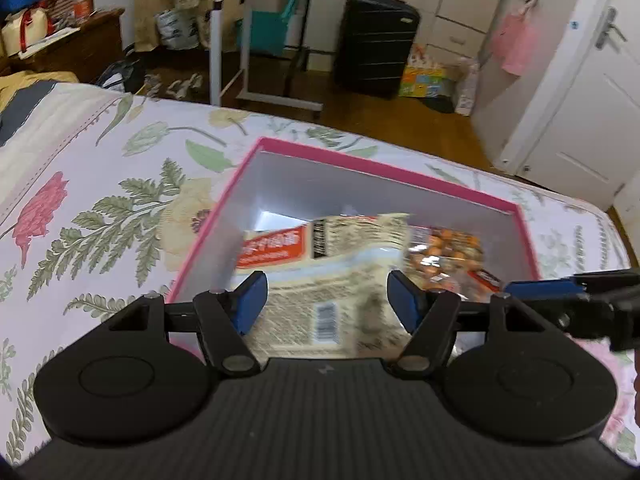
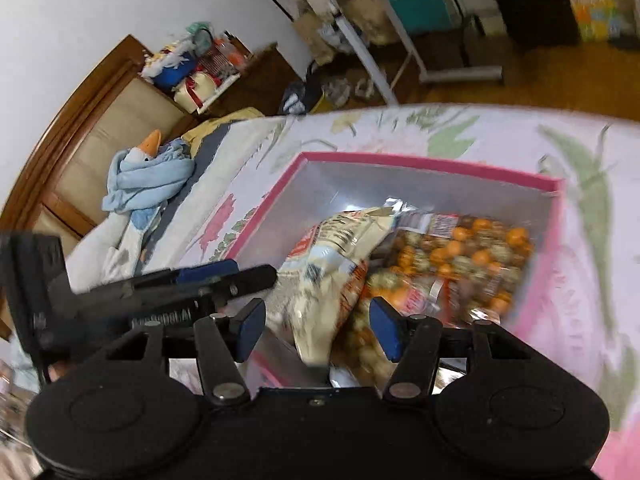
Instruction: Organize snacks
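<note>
Pink-rimmed box (image 1: 384,168) on the bed (image 1: 100,152): cream snack bag (image 1: 320,304) going in.
Left gripper (image 1: 326,300) and right gripper (image 2: 316,326), jaws spread, should lift clear so the bag lies flat.

Two snack bags (image 1: 320,280) – one box (image 1: 360,162)

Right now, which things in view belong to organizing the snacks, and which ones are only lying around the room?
Part of the job:
- pink box on the bed
- cream snack bag in the box
- clear bag of orange snacks in the box
- left gripper, right gripper

Just lying about:
- goose toy
- black suitcase
- folding table
</note>
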Demonstrator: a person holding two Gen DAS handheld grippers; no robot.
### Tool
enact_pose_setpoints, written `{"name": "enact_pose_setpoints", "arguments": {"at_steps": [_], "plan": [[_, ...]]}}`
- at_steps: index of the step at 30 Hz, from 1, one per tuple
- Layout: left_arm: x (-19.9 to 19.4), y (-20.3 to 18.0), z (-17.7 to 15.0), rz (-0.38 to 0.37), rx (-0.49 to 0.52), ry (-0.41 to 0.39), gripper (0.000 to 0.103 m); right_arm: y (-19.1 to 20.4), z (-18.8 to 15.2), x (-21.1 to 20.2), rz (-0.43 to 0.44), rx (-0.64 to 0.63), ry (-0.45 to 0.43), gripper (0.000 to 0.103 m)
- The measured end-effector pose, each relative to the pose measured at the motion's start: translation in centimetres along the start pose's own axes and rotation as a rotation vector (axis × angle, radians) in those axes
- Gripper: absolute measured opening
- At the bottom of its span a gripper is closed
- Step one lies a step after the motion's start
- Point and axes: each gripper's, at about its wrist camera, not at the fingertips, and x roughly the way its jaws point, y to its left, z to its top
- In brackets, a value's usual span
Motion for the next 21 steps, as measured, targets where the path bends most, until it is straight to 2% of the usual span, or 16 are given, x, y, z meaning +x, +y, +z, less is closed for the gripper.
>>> {"name": "enact_pose_setpoints", "arguments": {"at_steps": [4, 9, 17, 21], "plan": [[-2.3, -1.8, -1.1, -0.054, 0.006, -0.005, 0.066, 0.4, -3.2, -4.1, -0.153, -0.094, -0.079, 0.066], [-4.9, -4.7, -2.0, -0.116, 0.036, 0.005, 0.065, 0.1, -6.0, -8.6, -0.292, -0.135, -0.138, 0.066], [-9.7, -10.6, -4.4, -0.116, 0.143, -0.072, 0.066, 0.9, -9.6, -14.5, -0.433, -0.135, -0.266, 0.068], [-11.2, -12.9, -5.9, -0.131, 0.198, -0.077, 0.071, 1.8, -11.3, -16.2, -0.493, -0.104, -0.304, 0.071]]}}
